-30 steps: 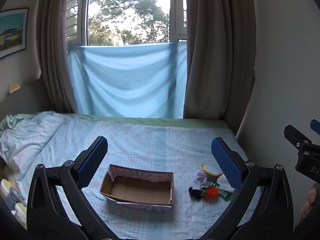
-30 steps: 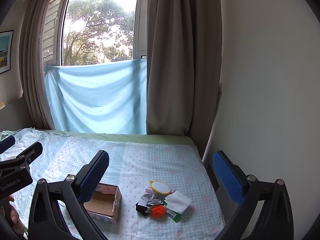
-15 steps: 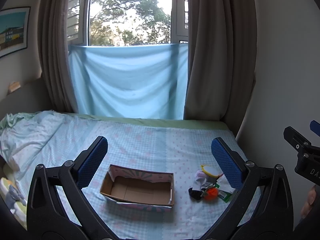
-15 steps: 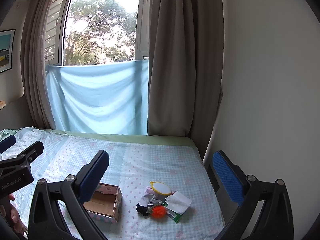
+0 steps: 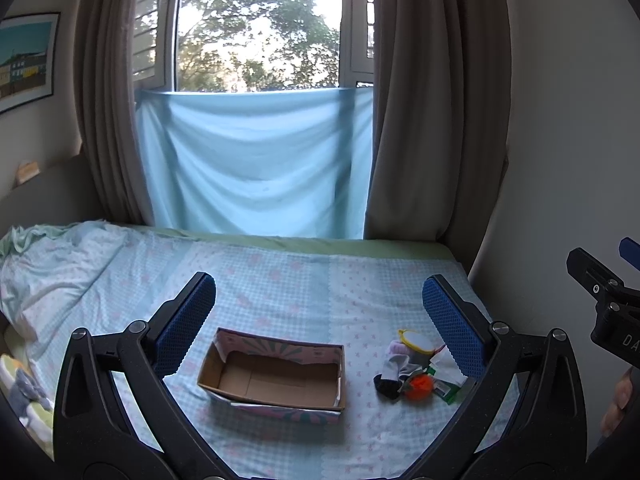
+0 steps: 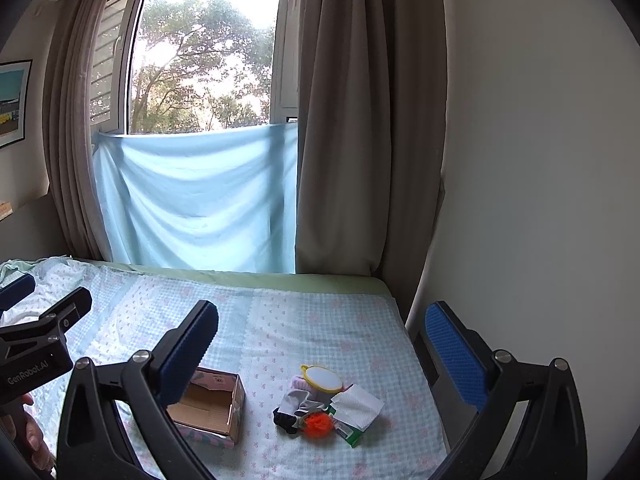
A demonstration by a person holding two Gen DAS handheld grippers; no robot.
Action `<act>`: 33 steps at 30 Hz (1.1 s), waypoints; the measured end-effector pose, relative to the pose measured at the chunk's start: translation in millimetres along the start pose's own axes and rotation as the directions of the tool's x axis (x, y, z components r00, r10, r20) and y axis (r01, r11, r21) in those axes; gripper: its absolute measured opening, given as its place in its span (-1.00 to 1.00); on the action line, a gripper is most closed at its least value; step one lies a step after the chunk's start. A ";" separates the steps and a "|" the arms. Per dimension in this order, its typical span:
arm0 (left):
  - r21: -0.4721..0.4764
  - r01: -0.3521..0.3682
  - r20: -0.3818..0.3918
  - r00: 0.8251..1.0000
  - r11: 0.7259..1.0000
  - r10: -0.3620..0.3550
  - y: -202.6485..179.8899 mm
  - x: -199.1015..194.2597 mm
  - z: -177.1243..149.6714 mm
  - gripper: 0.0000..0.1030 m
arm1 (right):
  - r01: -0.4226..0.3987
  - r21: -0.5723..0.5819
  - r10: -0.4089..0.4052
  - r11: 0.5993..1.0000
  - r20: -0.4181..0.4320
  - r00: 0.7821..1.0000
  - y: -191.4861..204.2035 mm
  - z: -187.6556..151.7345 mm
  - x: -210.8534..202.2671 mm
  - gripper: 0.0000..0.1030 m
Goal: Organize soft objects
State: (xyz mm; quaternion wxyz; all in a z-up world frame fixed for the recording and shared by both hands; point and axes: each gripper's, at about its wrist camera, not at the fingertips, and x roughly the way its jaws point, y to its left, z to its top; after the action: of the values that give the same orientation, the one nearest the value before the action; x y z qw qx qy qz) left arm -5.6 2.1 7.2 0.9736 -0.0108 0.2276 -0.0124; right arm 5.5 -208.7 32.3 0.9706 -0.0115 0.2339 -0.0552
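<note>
Almost nothing has changed over the last second: only a slight drift of both views is noted, so the sorting is judged not yet begun. The left gripper (image 5: 316,312) and right gripper (image 6: 324,340) are held wide apart and empty above the bed (image 5: 280,280). The open cardboard box (image 5: 276,376) is seen empty at near centre, with the sock (image 6: 294,408), orange pom-pom (image 6: 317,424) and round yellow-rimmed item (image 6: 322,378) heaped just to its right.

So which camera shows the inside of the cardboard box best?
The left wrist view. There the cardboard box sits centred between the open fingers, and its whole bare floor shows. In the right wrist view the box is seen from the side, and one finger pad hides part of it.
</note>
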 end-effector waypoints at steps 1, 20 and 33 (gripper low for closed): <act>0.000 0.002 -0.001 1.000 1.000 -0.002 -0.1 0.0 -0.2 1.00 | -0.001 0.001 0.001 1.000 0.001 1.000 -0.6 0.0 0.1 1.00; -0.008 0.014 0.001 1.000 1.000 -0.014 0.8 -0.9 1.3 0.99 | 0.002 0.004 -0.002 1.000 0.012 1.000 -1.6 -2.6 0.8 1.00; 0.047 0.097 -0.223 0.971 0.994 -0.085 -30.8 80.7 -33.7 0.99 | 0.052 0.072 -0.043 0.996 -0.122 0.992 -36.8 -35.5 39.4 1.00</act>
State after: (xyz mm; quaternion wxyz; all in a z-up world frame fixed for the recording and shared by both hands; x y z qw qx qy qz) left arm 51.2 -31.6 -58.0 0.9406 0.0081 0.3332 -0.0647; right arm 20.5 -249.5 -15.3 0.9529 0.0229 0.2893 -0.0878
